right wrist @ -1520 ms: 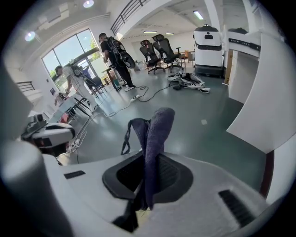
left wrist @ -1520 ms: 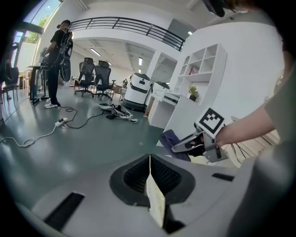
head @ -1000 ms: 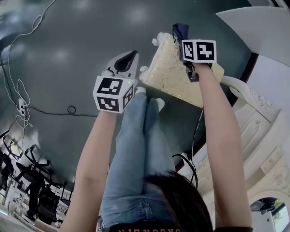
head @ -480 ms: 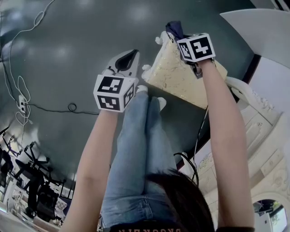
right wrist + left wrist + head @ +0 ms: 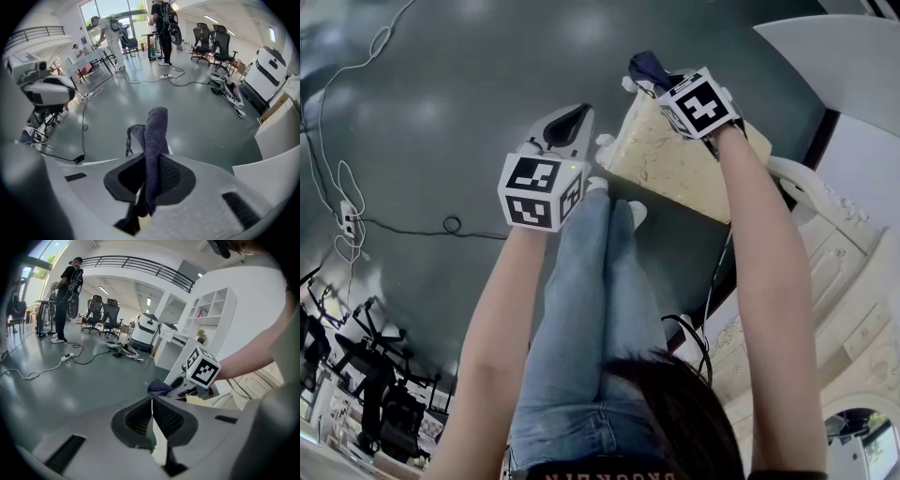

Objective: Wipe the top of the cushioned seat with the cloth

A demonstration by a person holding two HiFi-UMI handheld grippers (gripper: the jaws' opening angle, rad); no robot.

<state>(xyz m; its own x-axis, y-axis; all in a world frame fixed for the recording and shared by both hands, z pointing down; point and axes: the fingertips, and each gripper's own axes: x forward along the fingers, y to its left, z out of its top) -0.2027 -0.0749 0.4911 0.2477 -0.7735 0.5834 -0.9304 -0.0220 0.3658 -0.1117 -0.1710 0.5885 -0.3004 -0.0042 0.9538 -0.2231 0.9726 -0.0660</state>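
right gripper (image 5: 664,82) farther left on seat (image 5: 675,173) — cloth (image 5: 644,66) partly hidden

Left hand-held gripper (image 5: 152,404), jaws together, cloth (image 5: 160,387) beyond

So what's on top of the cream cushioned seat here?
The right gripper, shut on a dark blue knitted cloth, sits over the far edge of the cream cushioned seat. Its marker cube covers the spot beneath, so cloth-to-cushion contact can't be seen.

Daylight pours through the windows (image 5: 96,9); the glossy floor (image 5: 427,112) glares, and my gripper views curve dark at the edges.
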